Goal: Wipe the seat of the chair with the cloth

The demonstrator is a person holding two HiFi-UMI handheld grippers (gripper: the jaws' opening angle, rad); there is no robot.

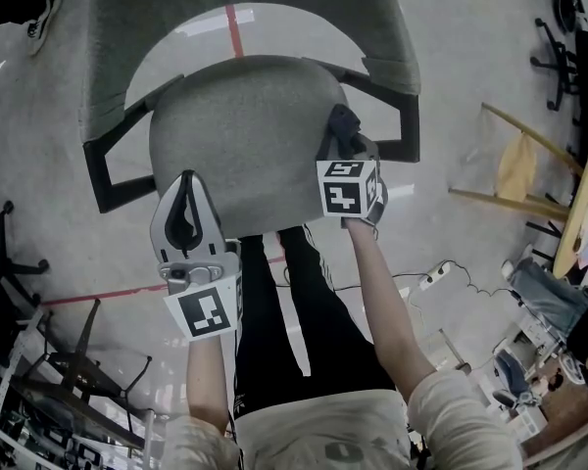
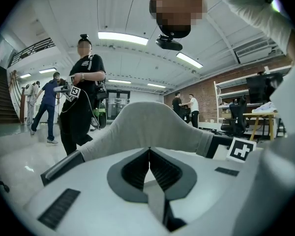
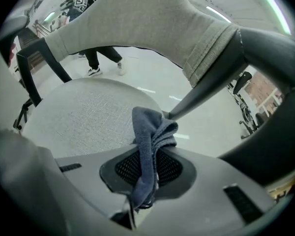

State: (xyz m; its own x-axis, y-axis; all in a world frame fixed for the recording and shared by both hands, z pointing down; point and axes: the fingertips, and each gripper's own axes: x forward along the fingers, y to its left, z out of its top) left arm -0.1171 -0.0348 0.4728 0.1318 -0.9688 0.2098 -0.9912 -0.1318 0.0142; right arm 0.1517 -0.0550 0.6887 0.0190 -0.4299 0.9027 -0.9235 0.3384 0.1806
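Note:
The office chair's grey fabric seat [image 1: 240,140] lies below me, its grey backrest [image 1: 245,27] at the far side and black armrests [image 1: 113,164] on both sides. My right gripper [image 1: 341,125] hovers over the seat's right rear edge, shut on a dark blue cloth [image 3: 150,132] that bunches up out of its jaws. In the right gripper view the seat [image 3: 88,117] spreads to the left of the cloth, just beyond the jaws. My left gripper [image 1: 186,189] sits over the seat's front left edge, jaws shut with nothing between them. Its tips [image 2: 148,150] point at the backrest [image 2: 152,124].
A person in black [image 2: 81,97] stands past the chair, with several more people farther back. Other chair bases [image 1: 10,253] stand at the left. A wooden frame [image 1: 519,169] and desks are at the right. A power strip with cable [image 1: 431,280] lies on the floor.

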